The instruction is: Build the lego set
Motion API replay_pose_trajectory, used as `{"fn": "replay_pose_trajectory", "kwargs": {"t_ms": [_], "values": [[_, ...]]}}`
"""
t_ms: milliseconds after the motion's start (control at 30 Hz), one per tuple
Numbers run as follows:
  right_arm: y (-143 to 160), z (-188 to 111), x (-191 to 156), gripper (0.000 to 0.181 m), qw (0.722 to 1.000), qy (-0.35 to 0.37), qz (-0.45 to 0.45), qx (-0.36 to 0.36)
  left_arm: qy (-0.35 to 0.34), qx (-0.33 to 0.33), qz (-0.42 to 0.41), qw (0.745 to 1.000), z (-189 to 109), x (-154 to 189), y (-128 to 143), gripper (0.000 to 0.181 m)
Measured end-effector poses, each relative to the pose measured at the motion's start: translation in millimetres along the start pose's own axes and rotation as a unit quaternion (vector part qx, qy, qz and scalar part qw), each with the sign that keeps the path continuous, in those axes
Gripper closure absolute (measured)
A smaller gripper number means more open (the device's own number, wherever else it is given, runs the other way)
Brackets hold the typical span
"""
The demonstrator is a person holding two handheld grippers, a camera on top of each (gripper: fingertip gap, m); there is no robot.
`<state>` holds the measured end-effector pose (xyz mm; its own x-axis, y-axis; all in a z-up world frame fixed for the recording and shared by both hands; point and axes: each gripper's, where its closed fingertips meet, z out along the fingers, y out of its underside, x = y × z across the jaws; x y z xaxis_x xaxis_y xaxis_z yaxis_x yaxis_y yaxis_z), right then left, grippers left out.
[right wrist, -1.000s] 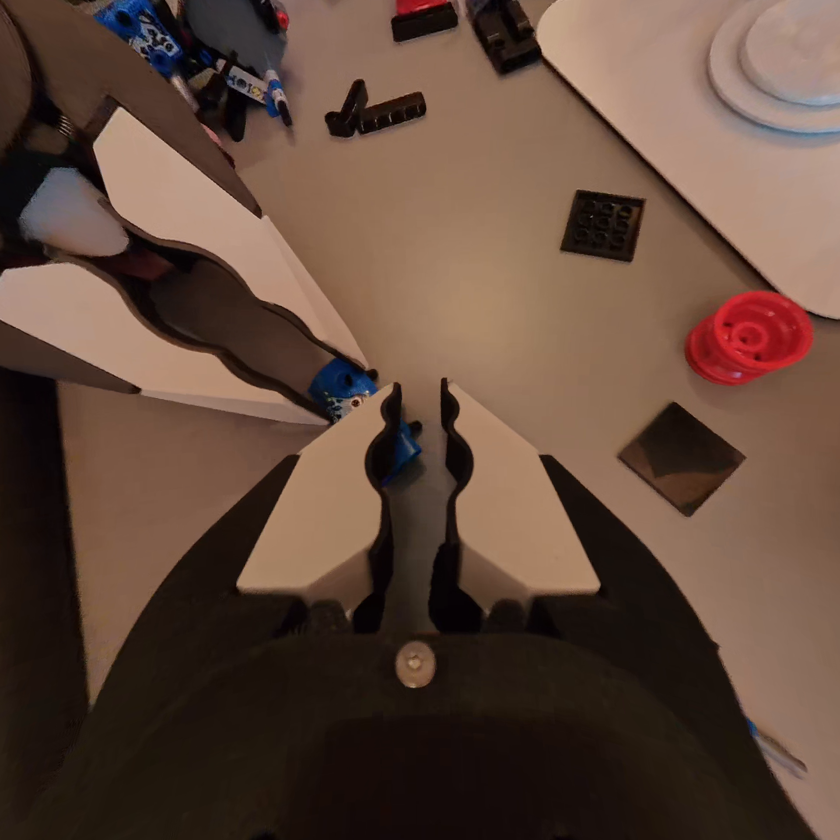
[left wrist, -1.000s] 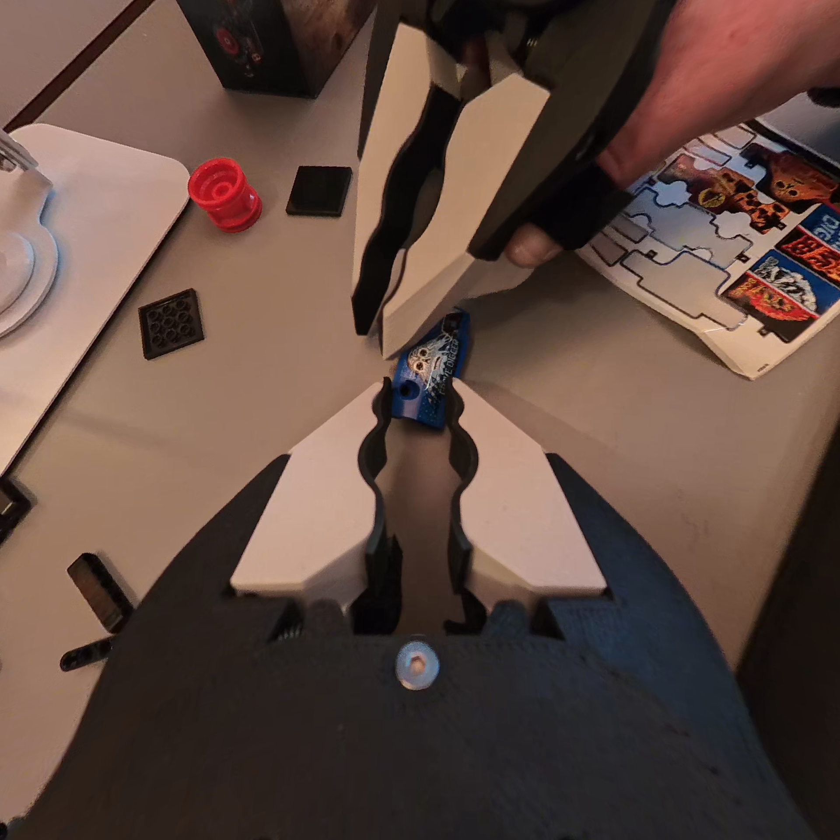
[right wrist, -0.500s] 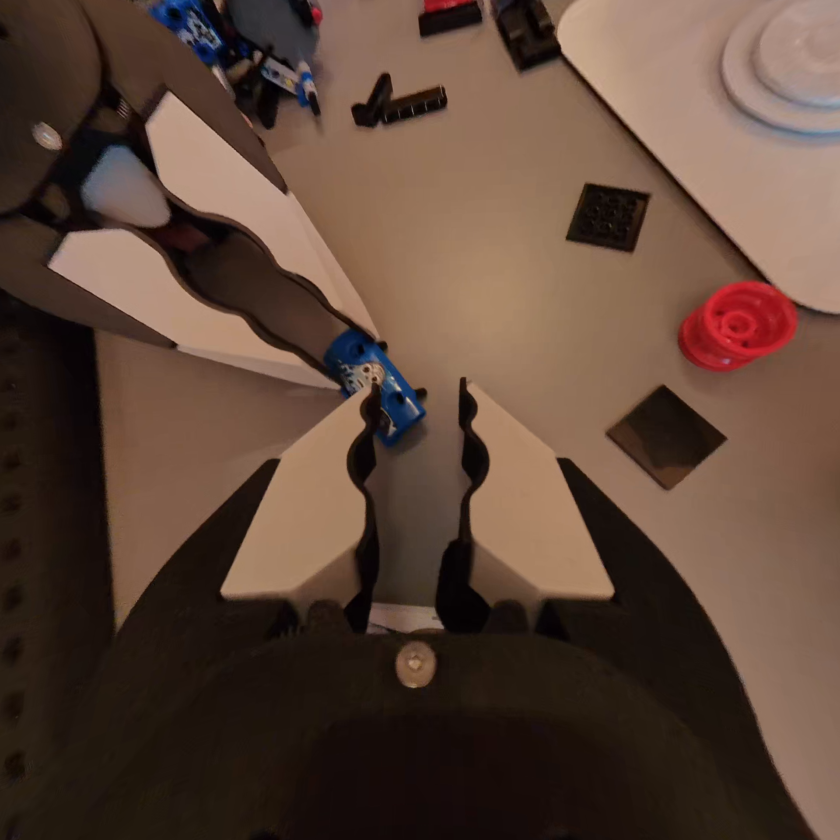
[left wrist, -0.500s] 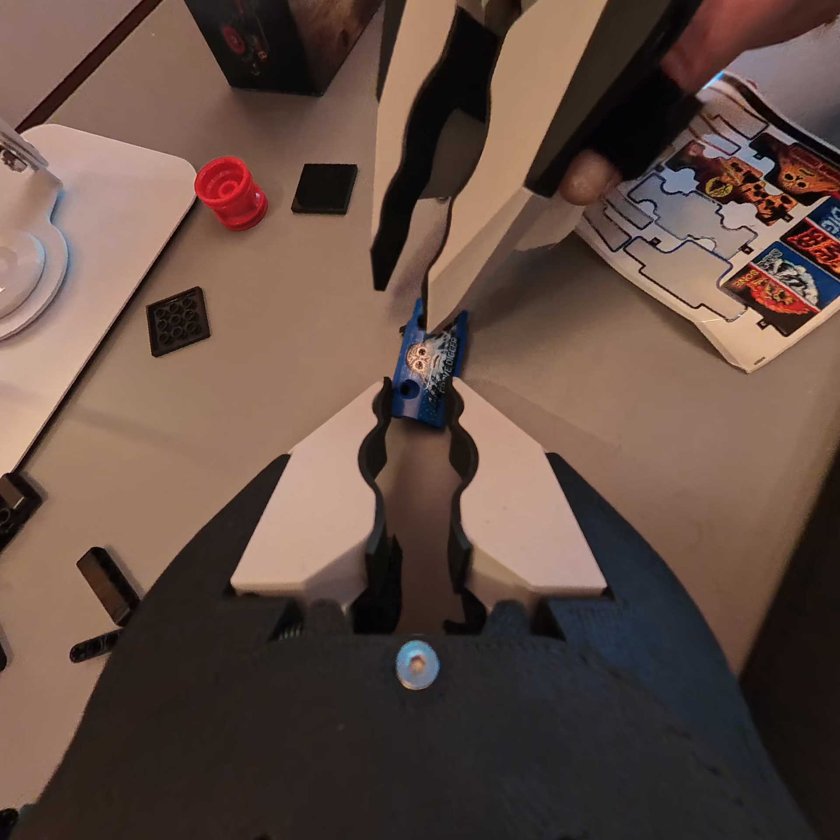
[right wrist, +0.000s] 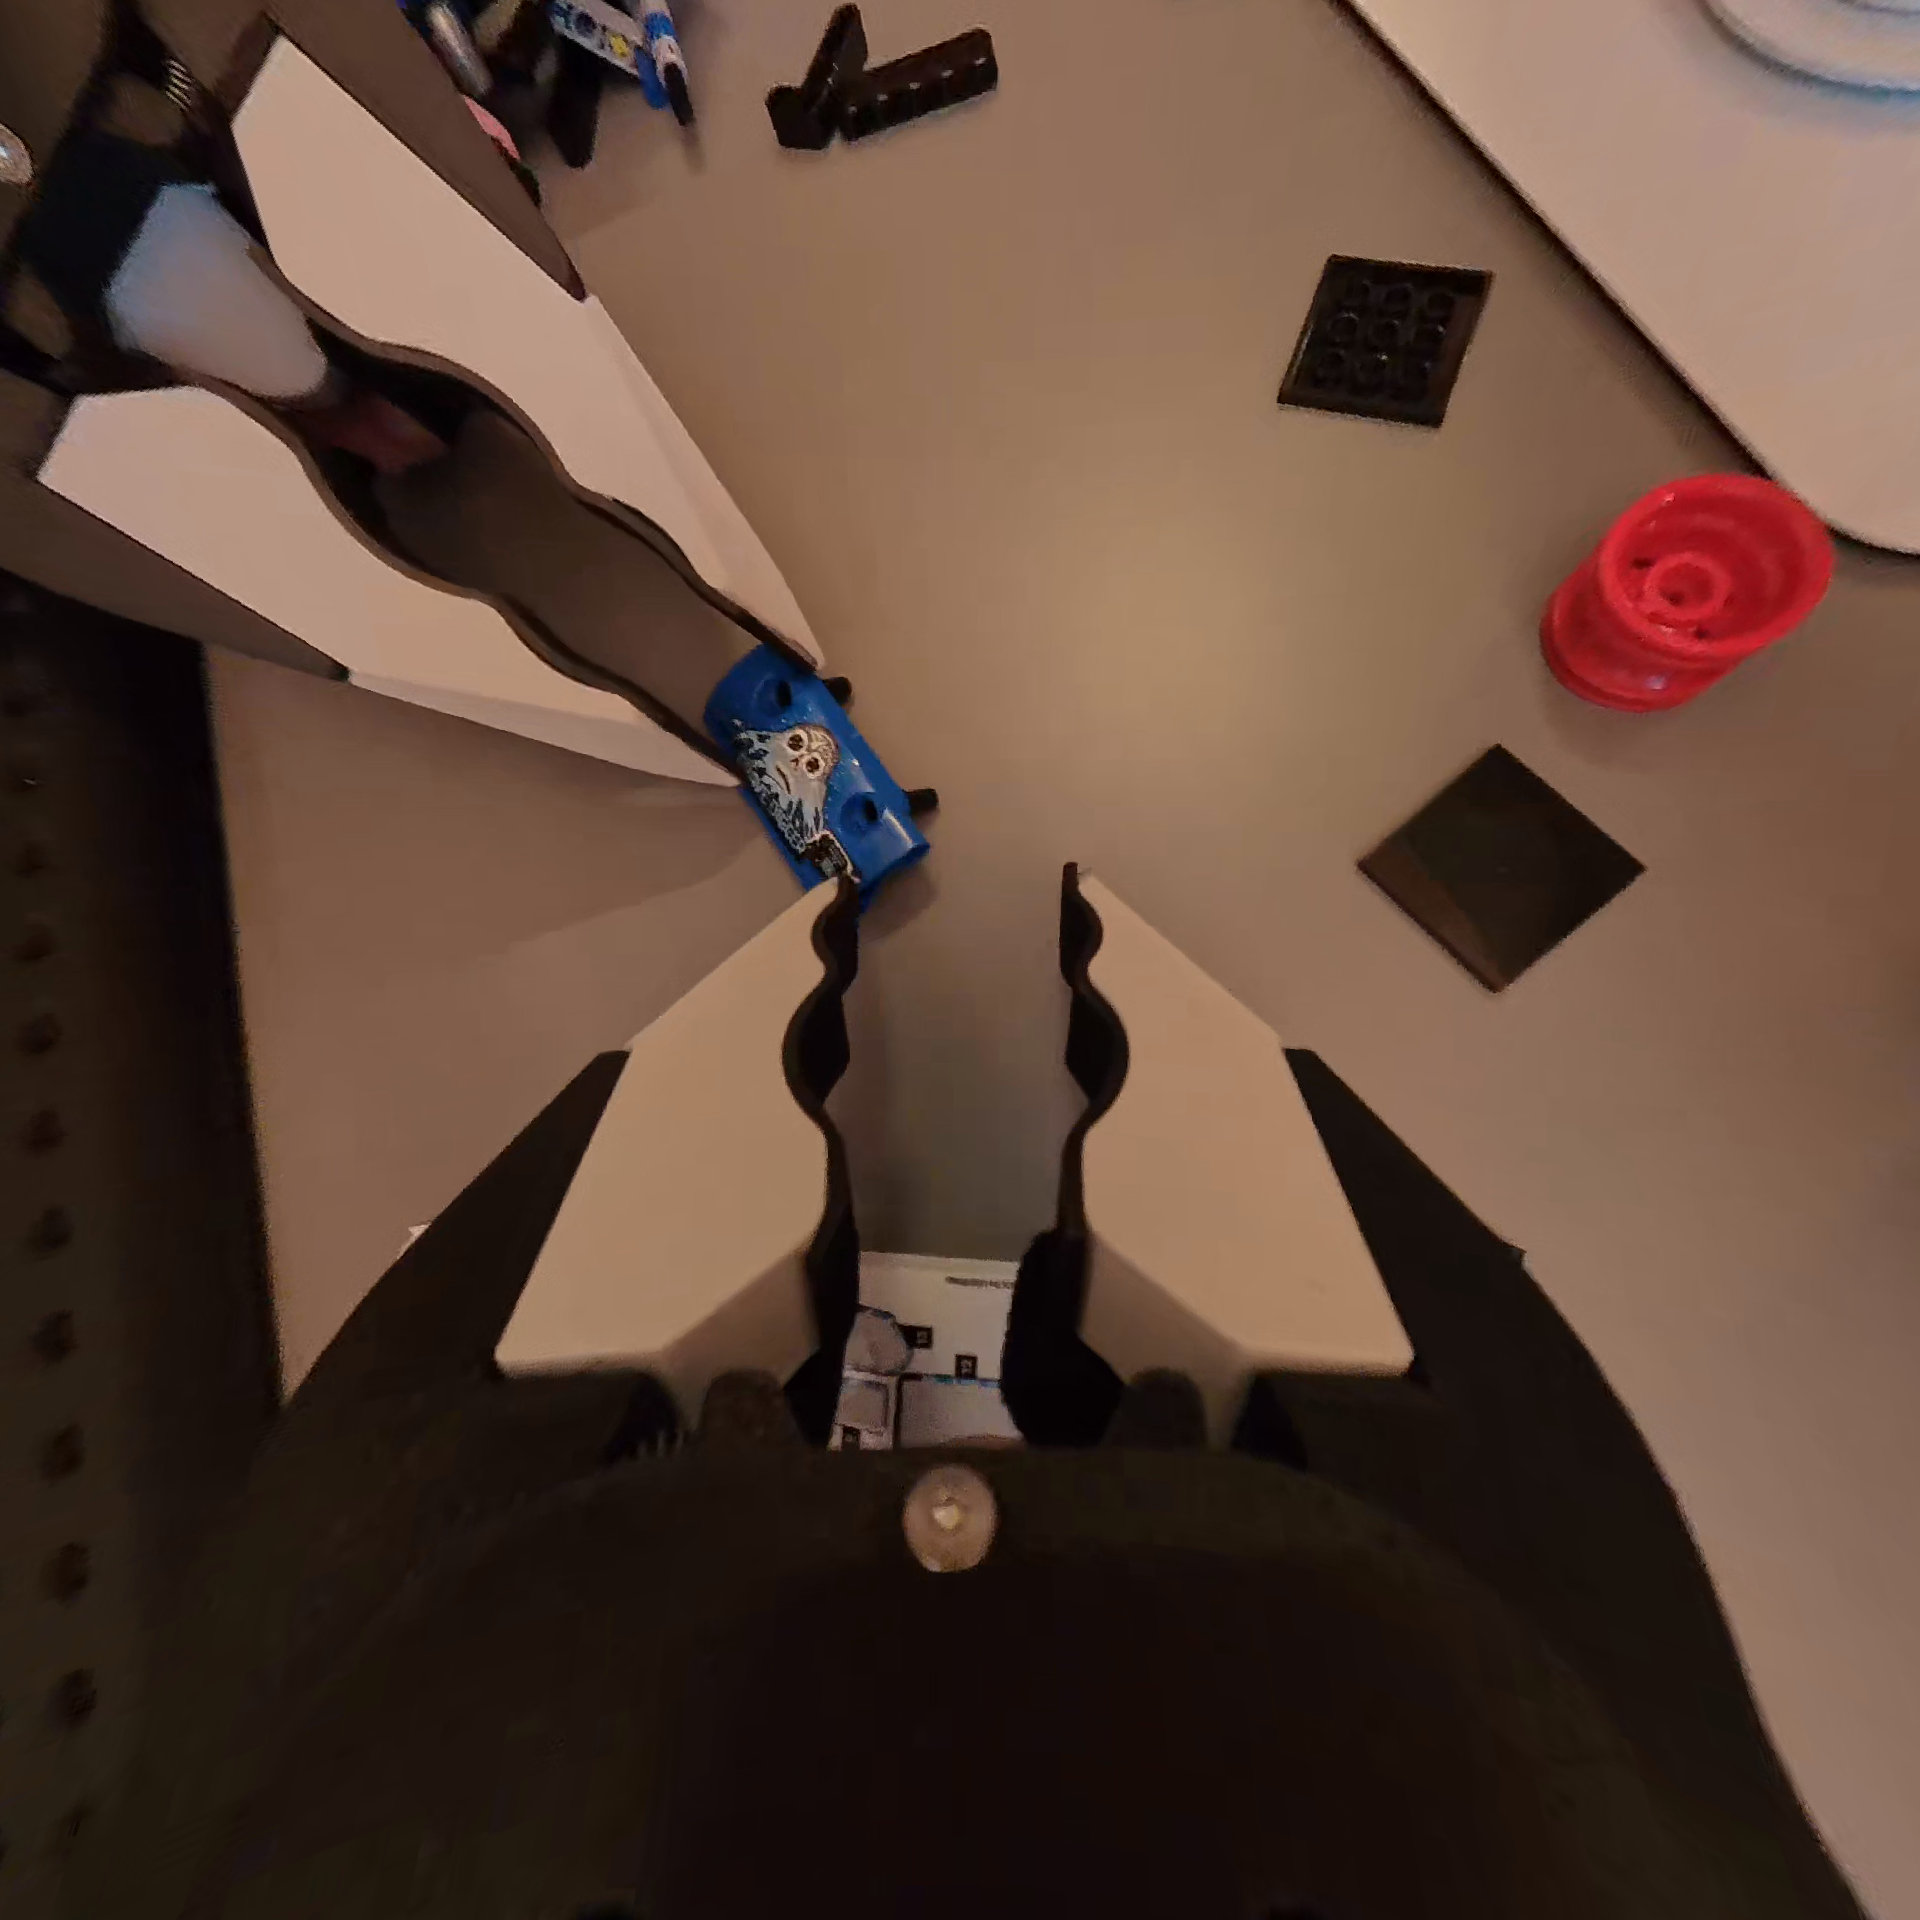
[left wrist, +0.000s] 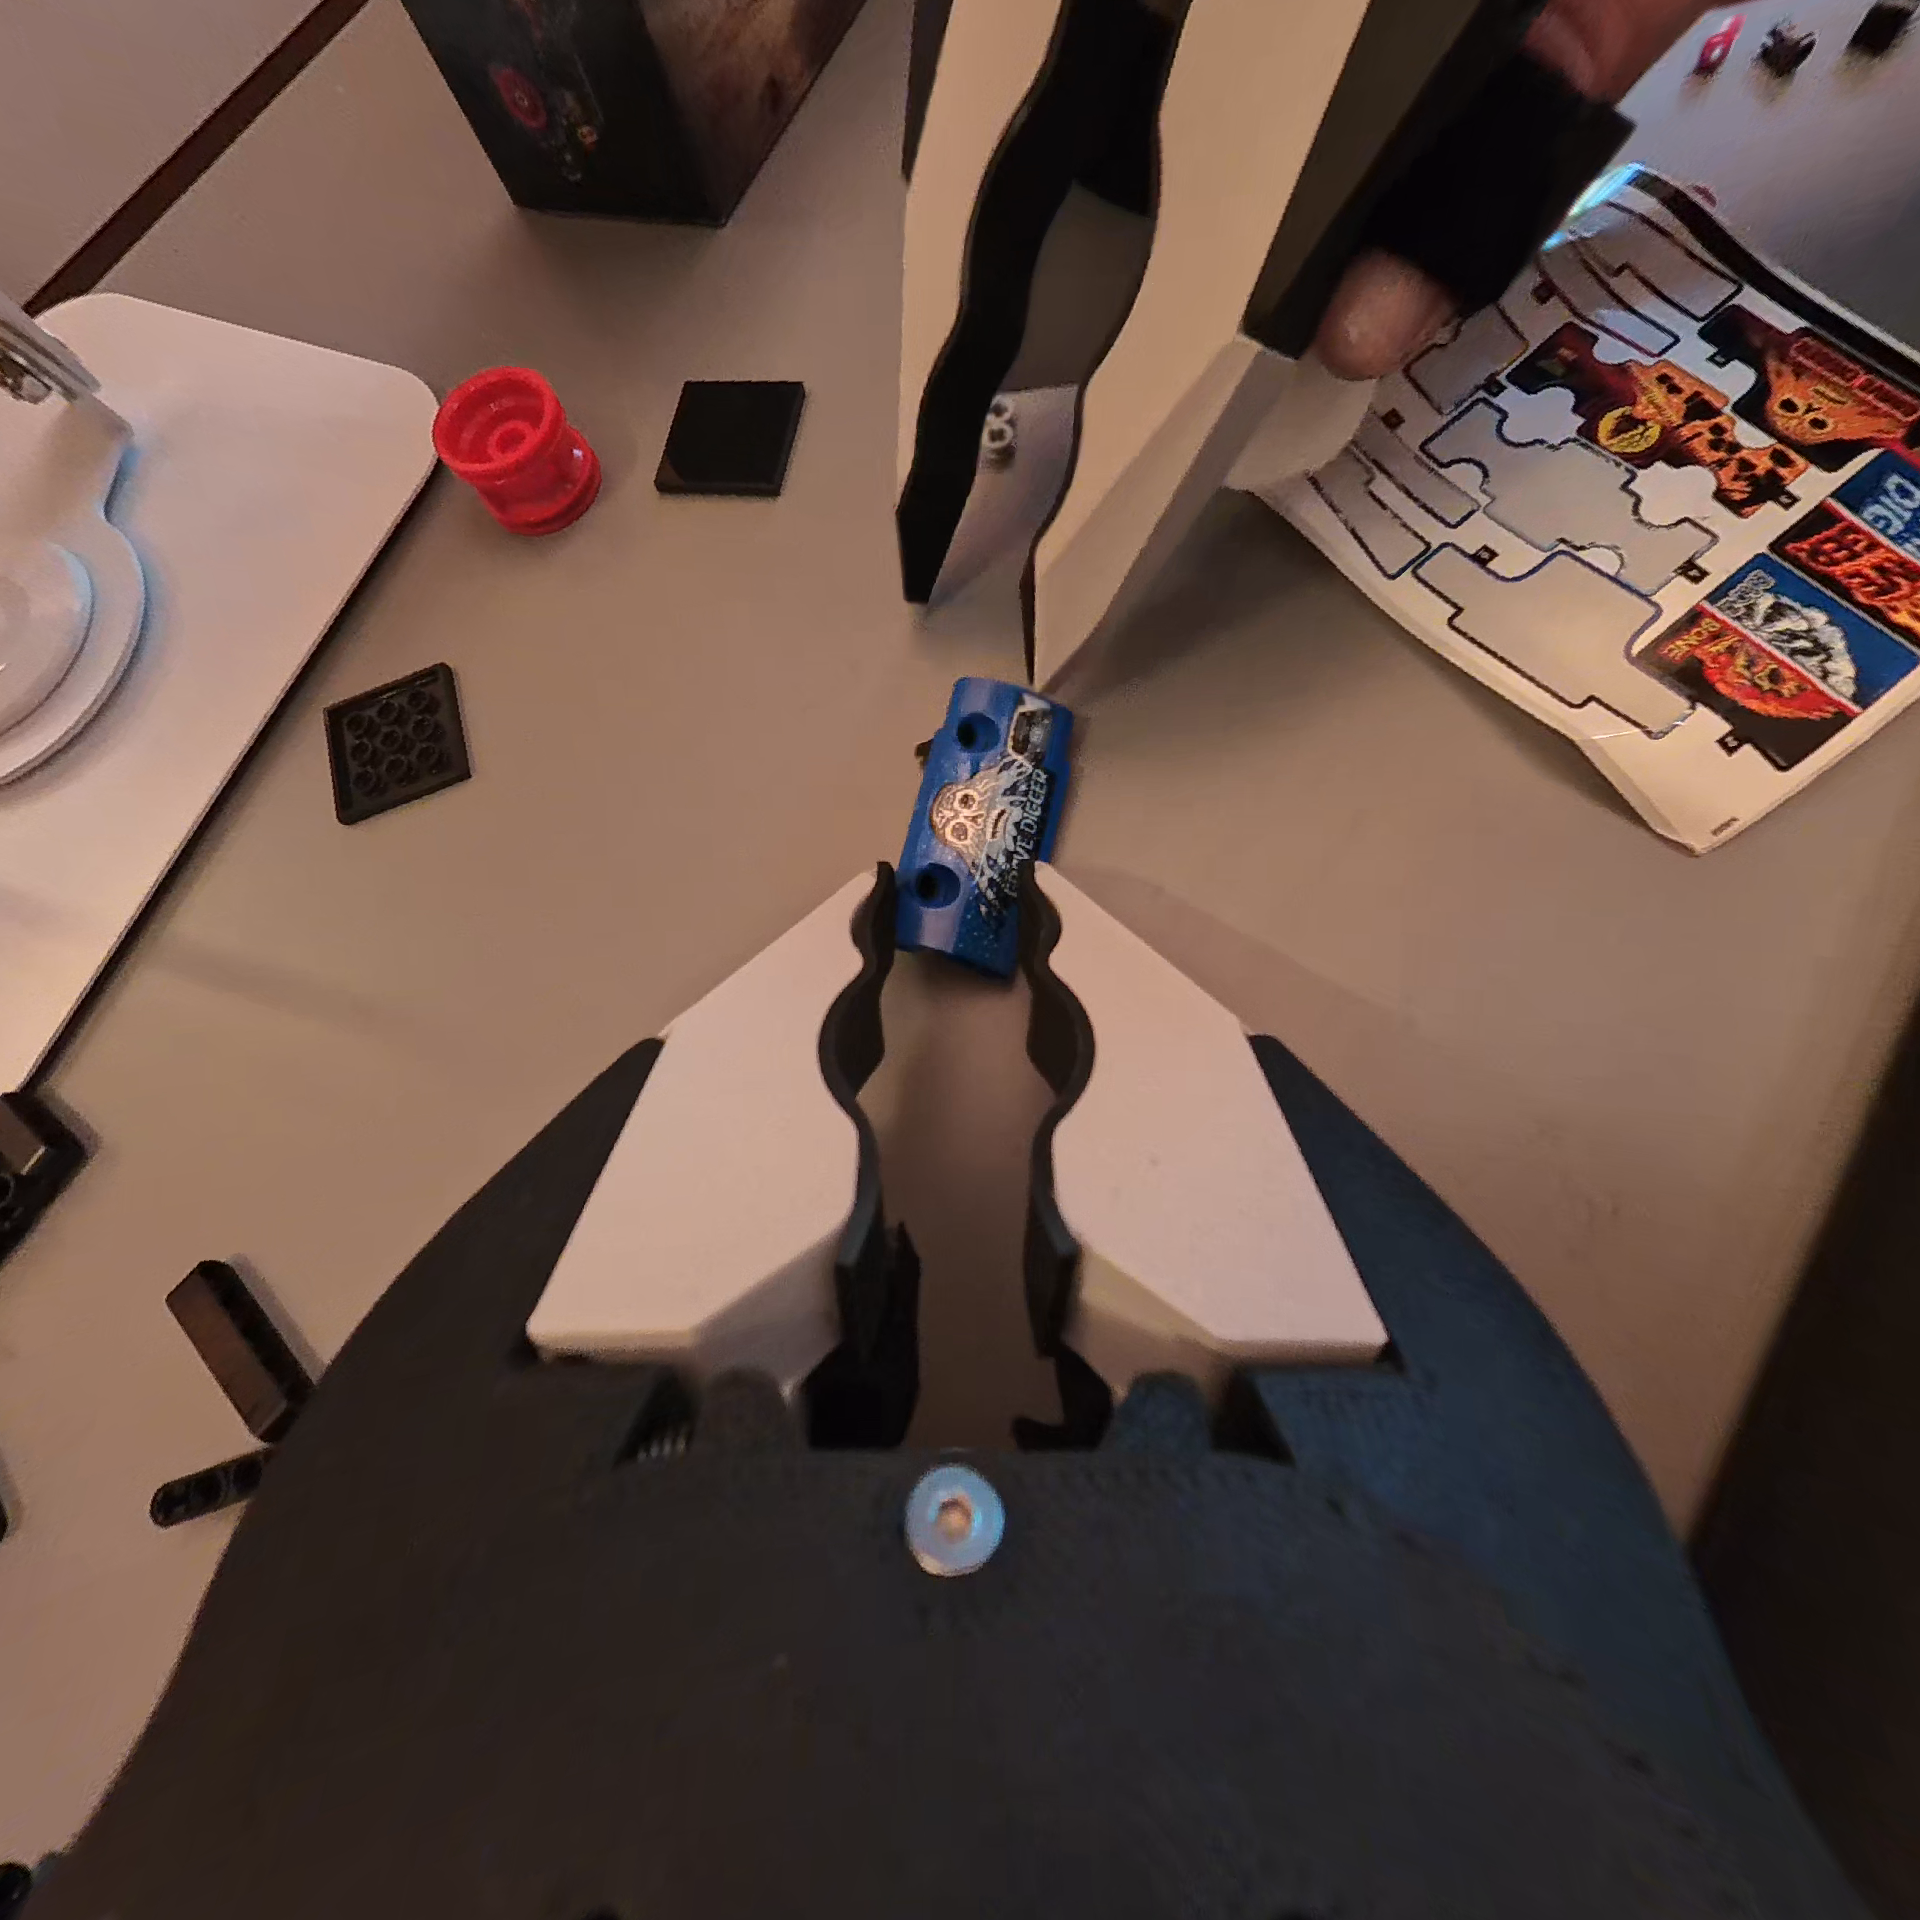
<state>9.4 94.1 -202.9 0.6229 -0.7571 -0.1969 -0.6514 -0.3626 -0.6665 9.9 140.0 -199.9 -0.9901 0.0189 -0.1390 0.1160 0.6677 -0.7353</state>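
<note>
Right now the blue lego piece (left wrist: pixel 982 826) sits pinched at its near end between the tips of my left claw (left wrist: pixel 954 902), sticking out forward over the grey table (left wrist: pixel 1299 935). It is a short, rounded blue block with two round holes along one edge and a pale printed sticker across its top; small black pegs poke out from its far side (right wrist: pixel 821 774).

Whether the piece rests on the table or hangs just above it, I cannot tell. My right claw's upper part is cut off at the top of the left wrist view, and a fingertip (left wrist: pixel 1371 317) of my hand shows beside it. A sticker sheet (left wrist: pixel 1683 540) lies off to the right of my left claw, partly out of frame.

My left claw is nearly closed, clamping the blue piece. My right claw (right wrist: pixel 956 883) stands spread apart and holds nothing; its left tip is just at the far end of the blue piece, touching or very nearly so.
</note>
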Motion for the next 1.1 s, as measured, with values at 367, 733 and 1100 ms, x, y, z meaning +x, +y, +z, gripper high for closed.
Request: {"fn": "replay_pose_trajectory", "kwargs": {"t_ms": [367, 733, 1100], "values": [[-3, 1, 1, 0.145, 1.000, 0.014, -0.004, -0.008, 0.002, 0.002, -0.003, 1.000, 1, 1, -1, 0.160], [-3, 2, -1, 0.148, 1.000, 0.012, 0.004, -0.009, 0.000, 0.001, -0.003, 1.000, 1, 0, 0, 0.160], [-6, -1, -1, 0.145, 1.000, 0.009, 0.004, 0.004, 0.000, 0.002, -0.003, 1.000, 1, 0, 0, 0.160]]}}
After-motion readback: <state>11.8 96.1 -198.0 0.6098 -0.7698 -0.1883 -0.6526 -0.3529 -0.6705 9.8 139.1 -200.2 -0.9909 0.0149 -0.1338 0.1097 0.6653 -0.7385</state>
